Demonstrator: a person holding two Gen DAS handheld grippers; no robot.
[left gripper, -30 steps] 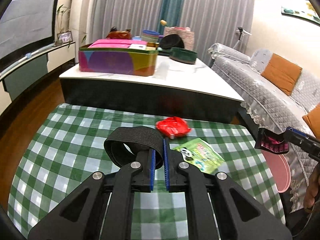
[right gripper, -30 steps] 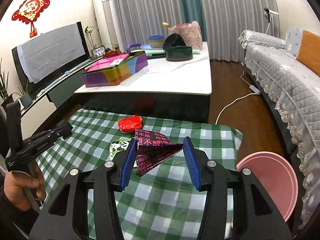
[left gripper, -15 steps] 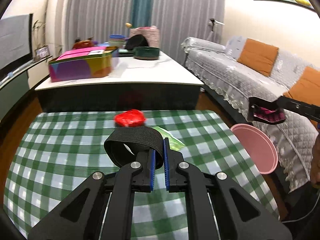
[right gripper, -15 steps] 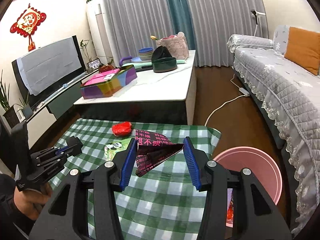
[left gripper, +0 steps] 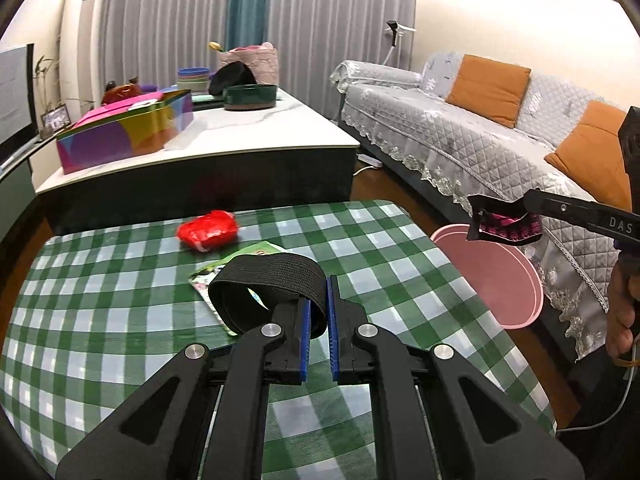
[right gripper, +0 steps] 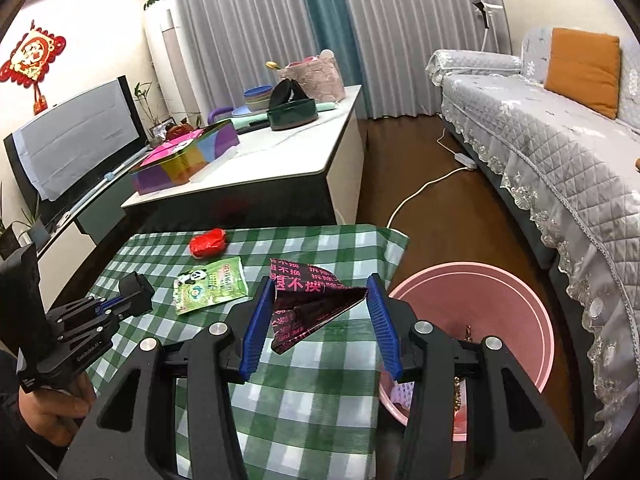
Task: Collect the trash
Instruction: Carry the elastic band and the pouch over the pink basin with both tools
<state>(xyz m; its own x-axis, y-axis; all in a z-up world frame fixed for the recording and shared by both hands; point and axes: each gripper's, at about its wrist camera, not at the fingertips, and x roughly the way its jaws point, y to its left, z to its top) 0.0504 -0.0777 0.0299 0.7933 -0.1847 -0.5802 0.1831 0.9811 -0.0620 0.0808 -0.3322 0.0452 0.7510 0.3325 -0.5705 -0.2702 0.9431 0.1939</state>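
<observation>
My left gripper (left gripper: 318, 300) is shut on a black elastic band (left gripper: 268, 280) and holds it above the green checked table (left gripper: 100, 320). My right gripper (right gripper: 320, 300) is shut on a dark wrapper with pink print (right gripper: 312, 300), held above the table's right edge beside the pink bin (right gripper: 500, 280). In the left wrist view the wrapper (left gripper: 506, 226) hangs over the pink bin (left gripper: 492, 276). A red crumpled wrapper (left gripper: 208, 230) and a green panda packet (right gripper: 210, 286) lie on the table.
A white coffee table (left gripper: 260, 136) with a colourful box (left gripper: 128, 136) and bowls stands behind. A grey sofa (left gripper: 460, 128) with orange cushions runs along the right. A white cable (right gripper: 420, 192) lies on the wood floor.
Both grippers have swung right toward the pink bin. The right gripper carried the dark wrapper from over the table to its right edge. Both grips are unchanged.
</observation>
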